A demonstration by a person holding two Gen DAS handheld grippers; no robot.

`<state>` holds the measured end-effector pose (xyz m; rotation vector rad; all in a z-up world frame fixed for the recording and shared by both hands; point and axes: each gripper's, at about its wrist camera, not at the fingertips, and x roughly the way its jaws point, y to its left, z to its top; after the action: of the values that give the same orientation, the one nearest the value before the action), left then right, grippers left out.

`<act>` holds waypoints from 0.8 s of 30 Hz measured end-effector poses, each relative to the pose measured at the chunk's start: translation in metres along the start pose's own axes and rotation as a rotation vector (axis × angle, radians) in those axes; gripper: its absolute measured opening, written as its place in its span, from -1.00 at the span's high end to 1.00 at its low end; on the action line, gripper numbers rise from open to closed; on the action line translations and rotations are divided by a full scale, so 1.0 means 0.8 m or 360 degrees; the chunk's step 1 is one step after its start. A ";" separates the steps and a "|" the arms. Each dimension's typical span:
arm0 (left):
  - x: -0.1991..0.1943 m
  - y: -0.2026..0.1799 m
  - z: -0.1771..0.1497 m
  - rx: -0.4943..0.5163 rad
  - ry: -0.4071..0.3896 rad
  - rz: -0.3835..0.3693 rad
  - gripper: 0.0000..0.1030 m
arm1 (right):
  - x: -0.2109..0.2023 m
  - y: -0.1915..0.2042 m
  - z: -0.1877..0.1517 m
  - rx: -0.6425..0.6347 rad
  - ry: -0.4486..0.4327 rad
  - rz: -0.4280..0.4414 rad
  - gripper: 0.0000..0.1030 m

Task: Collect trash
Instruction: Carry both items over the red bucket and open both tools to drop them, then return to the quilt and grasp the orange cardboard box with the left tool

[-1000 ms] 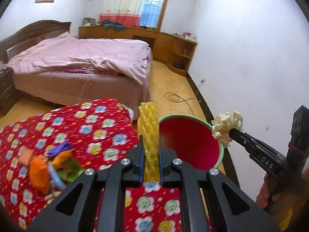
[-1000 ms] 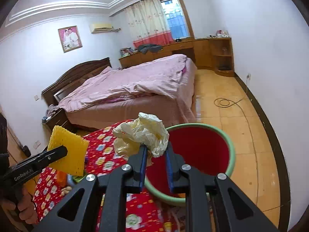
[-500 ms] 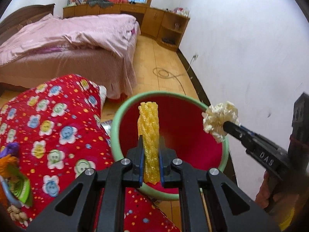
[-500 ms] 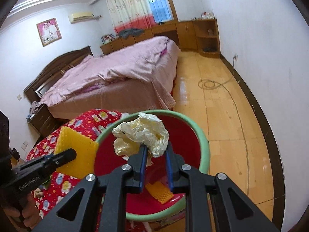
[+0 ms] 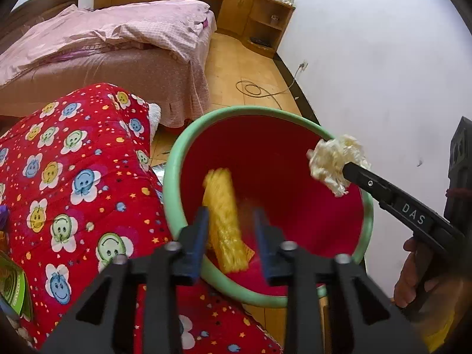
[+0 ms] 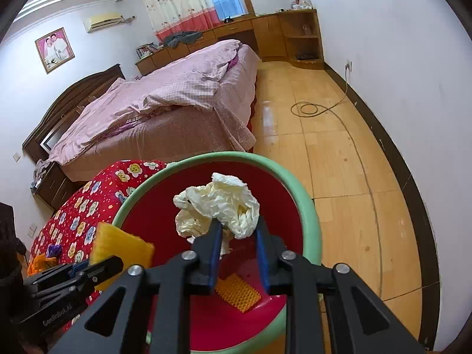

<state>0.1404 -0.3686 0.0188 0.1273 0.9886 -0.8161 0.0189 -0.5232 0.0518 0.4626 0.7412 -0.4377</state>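
The left tool [image 5: 228, 224] is seen nearest, its blue-padded jaws opening; a yellow ribbed sponge [image 5: 224, 218], blurred, lies between them against the left pad and clear of the right one, over the red bucket [image 5: 265, 159]. The right tool [image 6: 237, 236] is held just beside it on the right, its jaws also opening, with a crumpled cream paper ball [image 6: 218, 206] perched at the fingertips, the pads still touching its underside. Both tools are poised above the bucket's mouth. The bucket is of smooth red plastic with a round pale green rim, and a flat orange mesh piece [image 6: 237, 292] lies on its bottom. To the left, a quilted red cover [image 5: 73, 177] printed with smiling flowers is spread over a surface. Farther off, a bed with a rumpled pink duvet [image 6: 177, 94] stands on a wooden floor [image 6: 339, 159], where a coiled cable [image 6: 309, 107] lies near the white wall.
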 end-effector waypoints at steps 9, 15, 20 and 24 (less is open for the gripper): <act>-0.027 -0.003 -0.006 0.0018 -0.0057 0.0001 0.21 | -0.017 0.005 -0.004 0.0017 -0.0046 0.0031 0.20; -0.051 0.010 -0.016 -0.0034 -0.0080 0.0033 0.21 | -0.048 0.013 -0.014 0.0024 -0.0111 0.0064 0.14; -0.080 0.020 -0.029 -0.0051 -0.0118 0.0064 0.21 | -0.069 0.027 -0.024 0.0019 -0.0138 0.0112 0.13; -0.103 0.036 -0.037 -0.0094 -0.0152 0.0085 0.21 | -0.082 0.042 -0.034 0.0006 -0.0150 0.0151 0.10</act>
<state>0.1157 -0.2900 0.0590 0.0631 0.9144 -0.7367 -0.0211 -0.4676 0.0901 0.4755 0.6251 -0.3692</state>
